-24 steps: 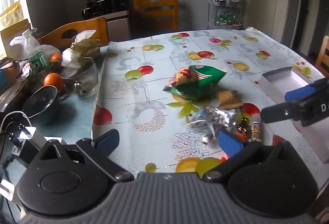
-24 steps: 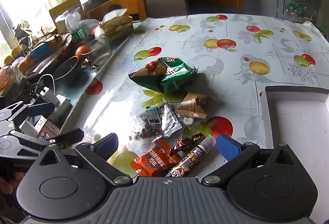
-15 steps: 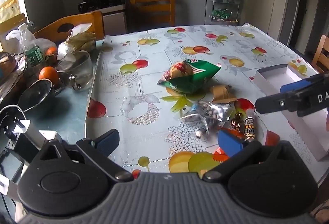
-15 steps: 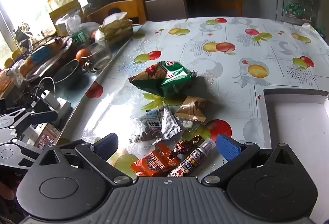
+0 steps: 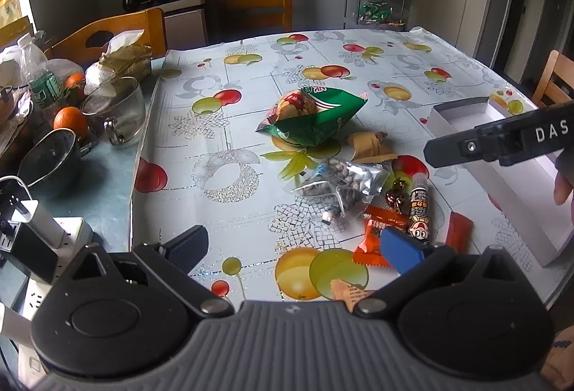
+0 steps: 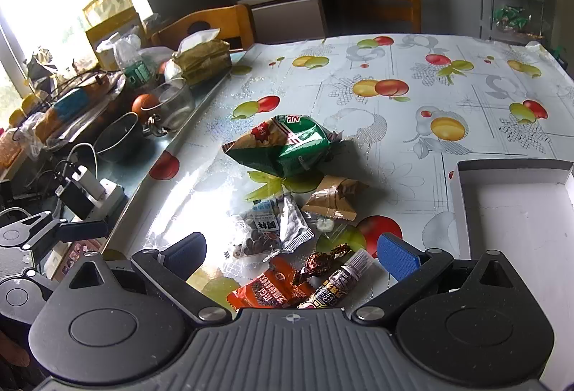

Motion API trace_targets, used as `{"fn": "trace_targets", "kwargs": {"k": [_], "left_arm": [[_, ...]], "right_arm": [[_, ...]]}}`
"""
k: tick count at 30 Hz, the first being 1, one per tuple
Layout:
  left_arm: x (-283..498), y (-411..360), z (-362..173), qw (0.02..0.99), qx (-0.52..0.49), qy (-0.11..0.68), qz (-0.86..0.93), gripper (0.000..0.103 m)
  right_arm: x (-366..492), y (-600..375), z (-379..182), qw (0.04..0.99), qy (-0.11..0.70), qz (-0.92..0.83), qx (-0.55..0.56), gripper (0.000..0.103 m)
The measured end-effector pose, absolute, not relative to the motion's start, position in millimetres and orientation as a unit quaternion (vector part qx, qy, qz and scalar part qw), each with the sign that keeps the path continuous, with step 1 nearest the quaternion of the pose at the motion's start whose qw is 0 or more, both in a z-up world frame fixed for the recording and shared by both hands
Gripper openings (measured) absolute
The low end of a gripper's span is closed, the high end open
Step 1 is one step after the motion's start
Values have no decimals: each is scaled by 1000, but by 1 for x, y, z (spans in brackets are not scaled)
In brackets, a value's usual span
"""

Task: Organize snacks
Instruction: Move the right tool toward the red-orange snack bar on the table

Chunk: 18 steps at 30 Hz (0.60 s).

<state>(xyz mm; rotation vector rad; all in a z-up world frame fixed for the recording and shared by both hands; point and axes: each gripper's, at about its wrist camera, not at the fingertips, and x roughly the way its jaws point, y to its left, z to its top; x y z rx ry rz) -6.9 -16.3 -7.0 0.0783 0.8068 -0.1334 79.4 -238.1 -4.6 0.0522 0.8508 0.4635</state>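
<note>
Hovering with jaws apart and empty, the left claw (image 5: 292, 243) and right claw (image 6: 290, 252) are facing open desk (image 6: 412, 125) toward twelve o'clock, while the snack pile, its tube candy (image 6: 337, 283) pointing toward one o'clock, is lying between the clutter (image 6: 107, 103) at nine and the white box (image 6: 516, 211) at three.

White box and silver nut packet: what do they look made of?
White box: looks like matte cardboard, with thin folded walls and a dull, unreflective floor. Silver nut packet: probably metallised plastic film, crinkled and shiny, with a clear window showing the nuts.
</note>
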Motion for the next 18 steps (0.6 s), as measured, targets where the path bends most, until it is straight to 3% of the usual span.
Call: {"fn": "trace_targets", "kwargs": {"k": [18], "left_arm": [[-3, -23, -14, 902, 18, 423, -82, 103]], "right_arm": [[83, -245, -9, 882, 412, 228, 31, 103]]}}
